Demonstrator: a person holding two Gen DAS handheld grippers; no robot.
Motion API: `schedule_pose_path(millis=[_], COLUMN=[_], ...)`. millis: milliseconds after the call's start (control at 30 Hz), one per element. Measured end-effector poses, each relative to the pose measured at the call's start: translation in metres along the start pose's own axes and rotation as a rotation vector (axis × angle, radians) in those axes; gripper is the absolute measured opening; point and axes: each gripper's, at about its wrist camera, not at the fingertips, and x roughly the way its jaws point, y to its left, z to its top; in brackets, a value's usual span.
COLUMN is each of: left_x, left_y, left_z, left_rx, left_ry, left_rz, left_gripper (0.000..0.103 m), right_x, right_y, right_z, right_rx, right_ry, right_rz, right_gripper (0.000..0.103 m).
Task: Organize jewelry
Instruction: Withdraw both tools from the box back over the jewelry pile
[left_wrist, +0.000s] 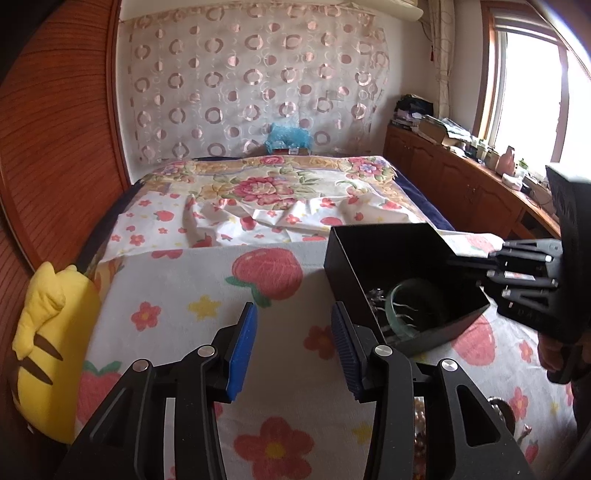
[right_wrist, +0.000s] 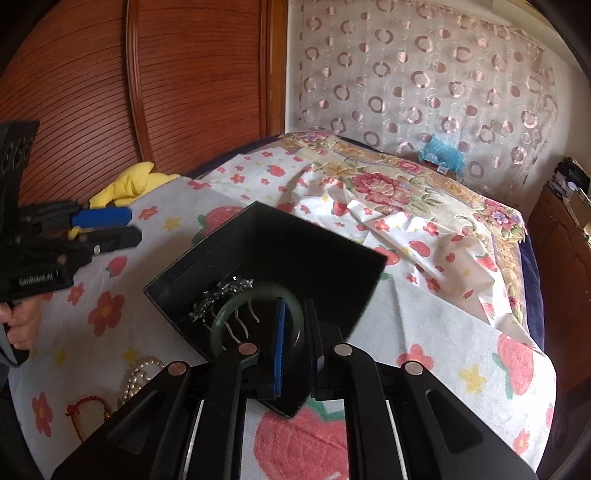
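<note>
The right gripper (right_wrist: 295, 347) is pinching its narrow jaws on what looks like the green bangle (right_wrist: 236, 301), inside the black box (right_wrist: 332, 258) beside a silver hair comb (right_wrist: 221, 295). The left gripper (left_wrist: 293, 347) is hovering wide open and empty over the strawberry cloth (left_wrist: 177, 280). Pearls (right_wrist: 138, 376) are lying outside the box.

Yellow plush toy (left_wrist: 48, 343), strawberry-print sheet (left_wrist: 207, 273), circle-patterned curtain (left_wrist: 255, 81), wooden cabinet (left_wrist: 454, 181)
</note>
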Motion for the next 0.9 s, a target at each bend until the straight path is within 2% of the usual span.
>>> schedule_pose_path(millis=[200,500,633,900], left_x=[-0.01,-0.022,-0.031,-0.049], left_y=[-0.005,-0.019,-0.025,-0.032], left_z=[-0.015,-0.045,-0.055,-0.078], left_rx=[0.008,0.021,0.034,0.054], left_ry=[0.013,0.054,0.054,0.052], left_rz=[-0.01,-0.032,-0.042,-0.056], left_gripper=[0.043,0.044,0.044,0.049], right_x=[-0.028,-0.055,-0.063,-0.067], right_y=[-0.002,0.016,0.021,0.035], right_z=[-0.01,-0.063,-0.084,-0.108], right_rx=[0.033,0.068,0.094,0.135], right_ry=[-0.041,0.023,0.041,0.086], right_rz=[-0.008,-0.008,-0.012,0.021], right_gripper=[0.012,0.012,0.017,0.021])
